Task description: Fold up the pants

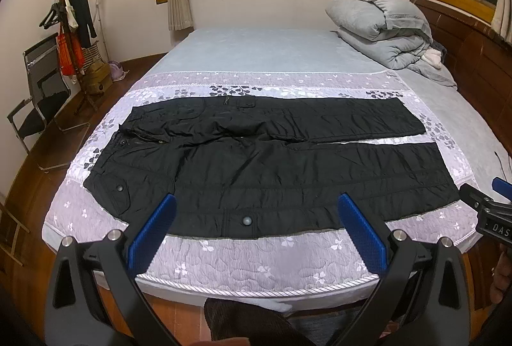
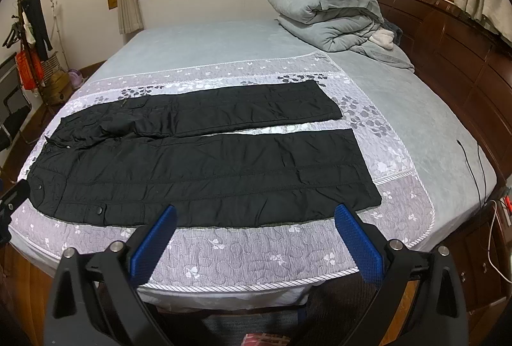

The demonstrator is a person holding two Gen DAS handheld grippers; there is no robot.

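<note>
Black quilted pants [image 1: 272, 166] lie flat across the near part of the bed [image 1: 256, 256], waistband to the left, both legs stretched to the right and slightly apart. The right wrist view shows the same pants [image 2: 208, 166]. My left gripper [image 1: 256, 202] hovers open over the near edge of the front leg, its blue pads wide apart with nothing between them. My right gripper [image 2: 256, 211] also stands open above the near hem side, touching nothing. The right gripper's tip [image 1: 483, 202] shows at the right edge of the left wrist view.
A folded grey duvet [image 1: 384, 26] sits at the far right by the wooden headboard [image 2: 448, 42]. A coat stand [image 1: 70, 26] and a folding chair [image 1: 41, 90] stand left of the bed. A thin black cable [image 2: 470, 166] lies on the right of the mattress. My foot [image 1: 256, 307] shows below.
</note>
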